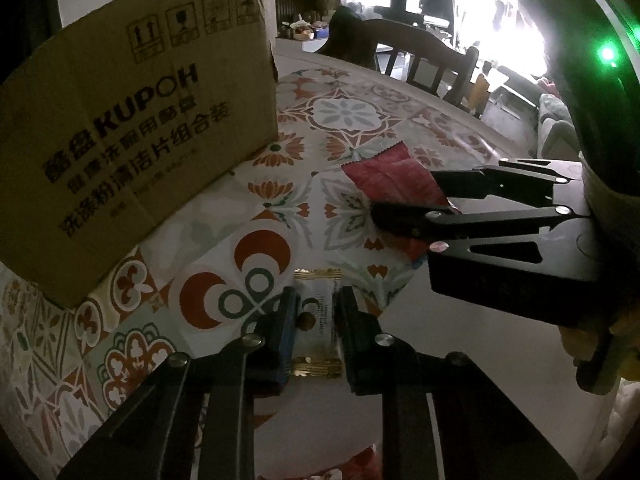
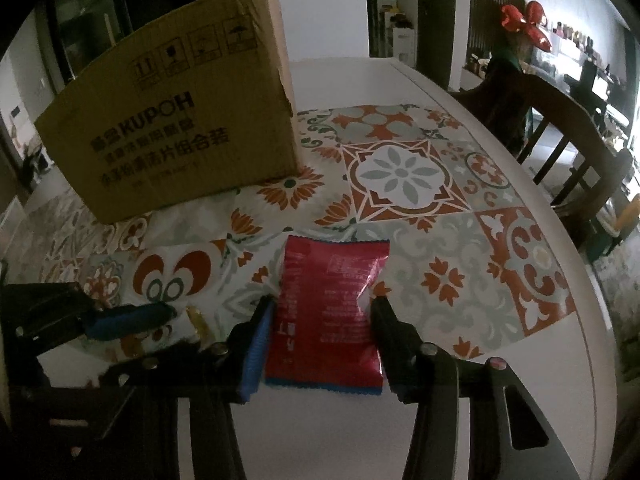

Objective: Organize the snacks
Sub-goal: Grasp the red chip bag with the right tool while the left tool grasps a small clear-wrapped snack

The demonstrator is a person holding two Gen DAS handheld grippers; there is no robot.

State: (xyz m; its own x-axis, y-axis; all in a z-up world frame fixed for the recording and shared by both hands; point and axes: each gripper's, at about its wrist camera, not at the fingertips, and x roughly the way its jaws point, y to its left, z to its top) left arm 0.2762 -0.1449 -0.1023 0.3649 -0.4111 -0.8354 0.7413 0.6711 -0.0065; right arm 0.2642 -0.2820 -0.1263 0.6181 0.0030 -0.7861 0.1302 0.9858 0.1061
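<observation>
We had the left gripper [image 1: 316, 312] clamped on a small white snack packet [image 1: 318, 314] with gold ends, lying on the patterned tablecloth [image 1: 348, 116]. Our right gripper [image 2: 322, 312] straddled a red snack packet [image 2: 328, 300] flat on the cloth, fingers at its edges; we could not tell whether they pressed it. A cardboard box [image 2: 172, 128] stood behind.

My black grippers [image 1: 314, 320] [image 2: 322, 320] frame a white, gold-edged sweet [image 1: 316, 312] and red packet [image 2: 328, 312]; brown carton [image 2: 176, 128] upper left, orange-and-green floral tablecloth [image 2: 400, 176].
</observation>
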